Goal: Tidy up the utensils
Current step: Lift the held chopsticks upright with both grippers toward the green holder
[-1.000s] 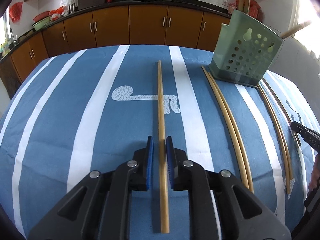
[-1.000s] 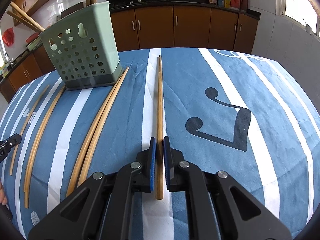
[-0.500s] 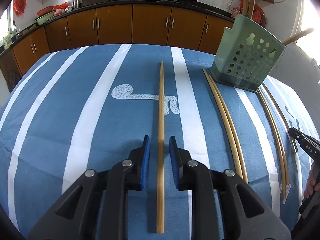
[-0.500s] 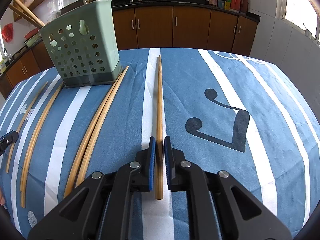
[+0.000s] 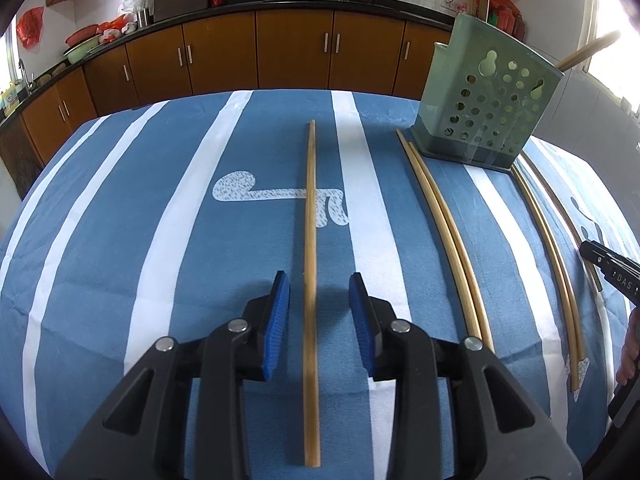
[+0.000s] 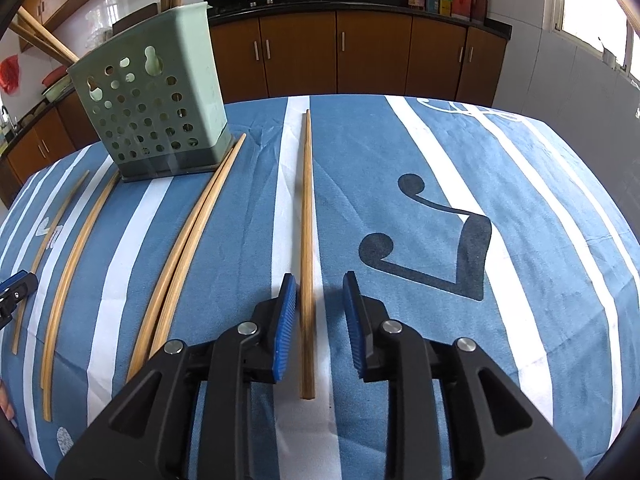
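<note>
Landmark: green perforated utensil holder (image 5: 486,114), standing upright on the blue-and-white striped tablecloth (image 5: 132,216), with wooden sticks leaning out of its top.

1. Far left of the holder: single chopstick (image 5: 310,240), lying flat on the cloth, running lengthwise between the left gripper (image 5: 319,308) pads. Its jaws are opening; blue pads (image 5: 280,322) standing clear of the wood on both sides, gripping nothing.
2. Just left of the holder: chopstick pair (image 5: 444,232), lying side by side, far ends nearly touching the holder's base.
3. Just right of the holder: second chopstick pair (image 6: 206,236), lying together, tips beside the base.
4. Further right of the holder: single chopstick (image 6: 307,248), lying flat inside the right gripper (image 6: 320,312). Its jaws are opening; pads apart from the stick, holding nothing.
</note>
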`<state>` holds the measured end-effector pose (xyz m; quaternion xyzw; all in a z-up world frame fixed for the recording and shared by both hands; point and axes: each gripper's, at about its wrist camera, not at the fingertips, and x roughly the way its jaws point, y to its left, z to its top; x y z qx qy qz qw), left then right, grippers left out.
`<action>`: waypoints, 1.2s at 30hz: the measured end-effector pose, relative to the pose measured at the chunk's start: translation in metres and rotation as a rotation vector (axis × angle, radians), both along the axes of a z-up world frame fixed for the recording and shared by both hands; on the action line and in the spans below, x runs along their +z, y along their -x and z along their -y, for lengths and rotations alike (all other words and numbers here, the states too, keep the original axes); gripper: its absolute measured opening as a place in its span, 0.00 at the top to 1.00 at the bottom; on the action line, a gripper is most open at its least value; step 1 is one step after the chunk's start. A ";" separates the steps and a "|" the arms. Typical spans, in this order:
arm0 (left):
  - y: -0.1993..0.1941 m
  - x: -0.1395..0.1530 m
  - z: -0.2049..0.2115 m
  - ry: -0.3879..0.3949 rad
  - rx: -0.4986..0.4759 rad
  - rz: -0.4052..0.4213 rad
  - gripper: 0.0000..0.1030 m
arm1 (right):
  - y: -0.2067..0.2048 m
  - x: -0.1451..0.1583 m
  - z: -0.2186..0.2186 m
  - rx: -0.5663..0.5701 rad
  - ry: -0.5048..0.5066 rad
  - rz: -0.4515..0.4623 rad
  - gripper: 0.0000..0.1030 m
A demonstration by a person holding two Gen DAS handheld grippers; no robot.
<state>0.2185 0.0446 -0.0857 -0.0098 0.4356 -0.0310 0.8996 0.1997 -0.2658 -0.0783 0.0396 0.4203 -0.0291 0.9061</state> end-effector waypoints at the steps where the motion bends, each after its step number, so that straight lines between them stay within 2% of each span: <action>1: 0.000 0.000 0.000 -0.001 0.000 0.000 0.69 | 0.000 0.000 0.000 0.000 0.000 0.000 0.75; 6: 0.007 0.000 0.000 -0.017 0.006 -0.001 0.69 | 0.004 0.000 -0.003 0.009 -0.004 0.000 0.75; 8: 0.014 0.000 -0.001 -0.009 0.004 -0.001 0.70 | 0.009 0.000 -0.005 0.021 -0.007 0.001 0.79; 10: 0.020 0.001 -0.002 0.001 0.008 0.000 0.75 | 0.013 0.000 -0.006 0.028 -0.013 0.001 0.84; 12: 0.024 0.001 -0.003 0.000 0.012 -0.001 0.87 | 0.013 0.000 -0.005 0.024 -0.019 0.002 0.92; 14: 0.027 0.001 -0.003 -0.004 0.009 -0.003 0.92 | 0.012 0.000 -0.003 0.023 -0.032 0.002 0.92; 19: 0.035 0.005 -0.002 -0.003 -0.017 -0.013 0.93 | 0.020 0.005 -0.004 0.027 -0.025 0.021 0.93; 24: 0.046 0.033 -0.005 0.026 -0.015 0.063 0.93 | 0.035 0.032 0.001 0.016 -0.033 0.115 0.93; 28: 0.054 0.063 -0.007 0.063 -0.006 0.159 0.93 | 0.044 0.057 0.005 0.002 -0.036 0.197 0.93; 36: 0.065 0.121 -0.021 0.179 0.052 0.329 0.93 | 0.059 0.106 0.015 -0.020 -0.069 0.374 0.93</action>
